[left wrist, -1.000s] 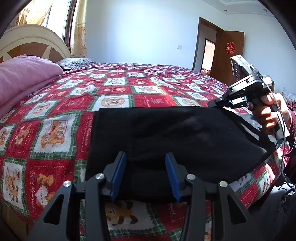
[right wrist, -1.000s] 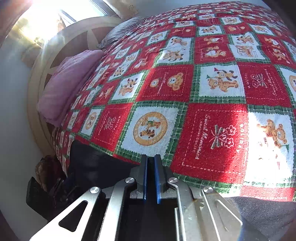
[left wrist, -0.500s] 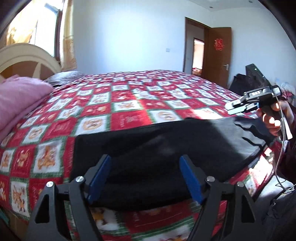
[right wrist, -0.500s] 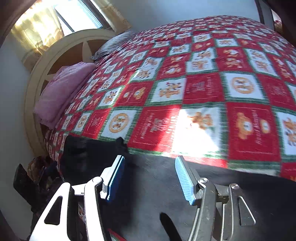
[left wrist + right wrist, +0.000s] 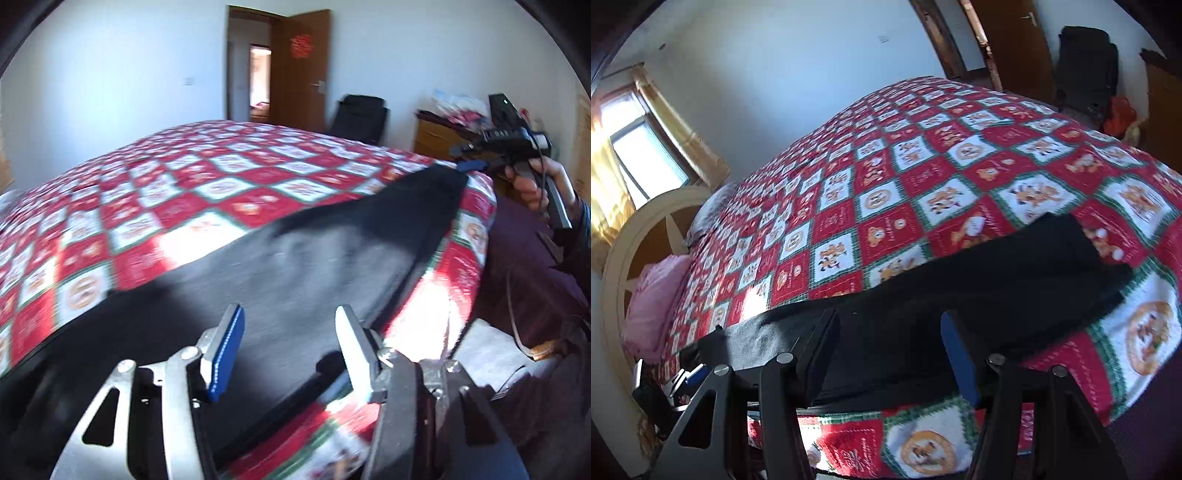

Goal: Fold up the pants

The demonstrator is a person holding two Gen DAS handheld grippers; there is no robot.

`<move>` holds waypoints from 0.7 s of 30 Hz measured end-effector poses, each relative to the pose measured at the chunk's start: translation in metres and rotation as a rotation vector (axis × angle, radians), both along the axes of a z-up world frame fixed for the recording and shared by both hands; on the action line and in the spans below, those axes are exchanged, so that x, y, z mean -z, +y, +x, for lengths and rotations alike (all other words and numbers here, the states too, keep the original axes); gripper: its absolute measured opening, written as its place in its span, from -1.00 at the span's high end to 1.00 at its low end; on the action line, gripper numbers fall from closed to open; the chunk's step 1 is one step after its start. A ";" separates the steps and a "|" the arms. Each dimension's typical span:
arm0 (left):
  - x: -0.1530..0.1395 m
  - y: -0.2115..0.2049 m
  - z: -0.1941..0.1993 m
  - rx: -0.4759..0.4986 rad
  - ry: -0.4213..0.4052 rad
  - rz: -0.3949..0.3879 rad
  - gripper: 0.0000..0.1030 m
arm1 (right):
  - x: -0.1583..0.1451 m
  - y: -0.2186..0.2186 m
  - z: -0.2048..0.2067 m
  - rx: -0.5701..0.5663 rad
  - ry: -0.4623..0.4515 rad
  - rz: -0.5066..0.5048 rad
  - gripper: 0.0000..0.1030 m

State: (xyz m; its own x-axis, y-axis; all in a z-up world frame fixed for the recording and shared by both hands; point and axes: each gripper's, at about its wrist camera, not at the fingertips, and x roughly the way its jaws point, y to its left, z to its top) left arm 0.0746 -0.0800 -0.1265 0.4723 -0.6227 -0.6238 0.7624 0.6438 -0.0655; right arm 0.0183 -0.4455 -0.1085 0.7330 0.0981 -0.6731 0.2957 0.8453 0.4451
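Note:
Black pants (image 5: 314, 258) lie stretched flat along the near edge of the bed, which has a red, white and green checked cover (image 5: 192, 192). My left gripper (image 5: 291, 350) hovers over the middle of the pants; its jaws are closing, apart from the cloth, with nothing pinched between them. My right gripper (image 5: 886, 350) stands open just above the pants (image 5: 979, 280), near their far end. In the left wrist view the right gripper (image 5: 469, 162) shows at that end of the pants, held by a hand (image 5: 532, 184).
A pink pillow (image 5: 653, 302) and a cream headboard (image 5: 620, 266) stand at the head of the bed, under a window (image 5: 639, 158). Past the bed's foot are a brown door (image 5: 299, 66), a black chair (image 5: 358, 118) and a wooden dresser (image 5: 436, 136).
Both grippers have swung along the pants toward the foot of the bed and rolled. The right gripper went from shut to open. The left jaws widened, then narrowed again.

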 end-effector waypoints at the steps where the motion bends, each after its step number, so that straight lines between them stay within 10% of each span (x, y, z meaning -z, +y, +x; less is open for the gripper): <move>1: 0.002 -0.014 -0.004 0.038 0.001 0.018 0.08 | 0.001 -0.009 -0.009 0.028 -0.004 0.008 -0.14; 15: 0.032 -0.064 -0.015 0.103 -0.010 0.183 0.49 | 0.024 -0.090 -0.042 0.209 -0.049 0.151 -0.10; 21: 0.031 -0.059 -0.011 0.096 0.023 0.157 0.81 | 0.023 -0.099 -0.011 0.243 -0.015 0.090 0.75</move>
State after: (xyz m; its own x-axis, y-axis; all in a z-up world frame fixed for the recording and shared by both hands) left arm 0.0633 -0.1395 -0.1578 0.4003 -0.5587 -0.7264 0.8202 0.5719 0.0121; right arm 0.0073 -0.5442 -0.1310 0.7525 -0.0234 -0.6582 0.4778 0.7072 0.5211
